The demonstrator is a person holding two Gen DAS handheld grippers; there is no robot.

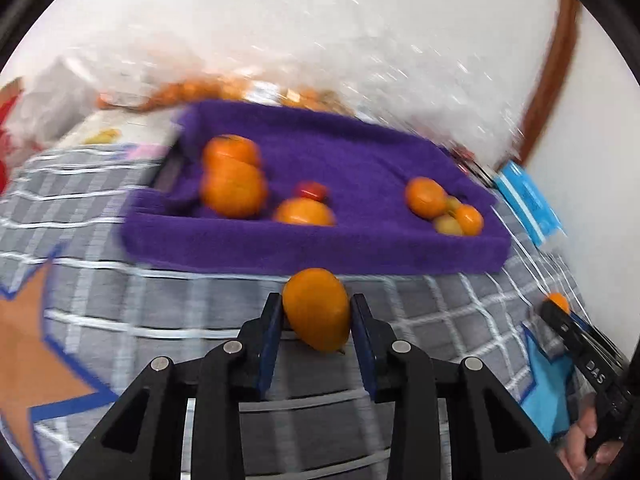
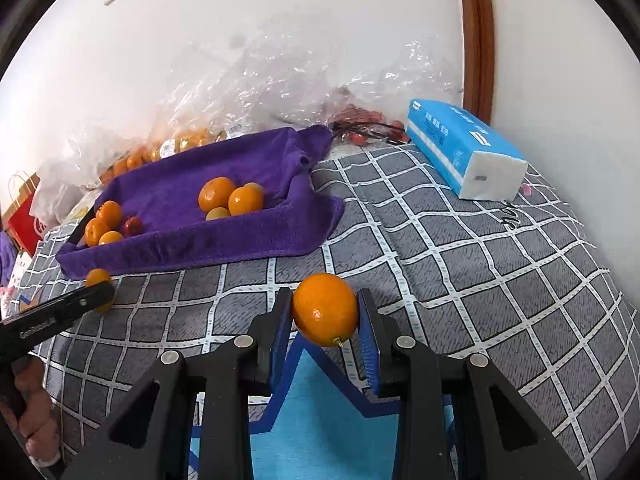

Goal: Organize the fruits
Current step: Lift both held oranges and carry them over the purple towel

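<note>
My left gripper (image 1: 317,312) is shut on an orange kumquat-like fruit (image 1: 316,308), just in front of the purple towel-lined tray (image 1: 312,248). The tray holds several orange fruits at its left (image 1: 234,188) and right (image 1: 426,197), and a small red fruit (image 1: 311,191). My right gripper (image 2: 325,312) is shut on another orange fruit (image 2: 325,309), above the checked bed cover, right of the tray (image 2: 192,246). The left gripper (image 2: 96,294) with its fruit also shows at the left of the right wrist view.
A grey checked cover (image 2: 460,260) with star patches lies under everything. A blue tissue pack (image 2: 460,148) lies at the right. Clear plastic bags with more orange fruit (image 2: 176,146) sit behind the tray by the wall. A red paper bag (image 2: 24,216) stands far left.
</note>
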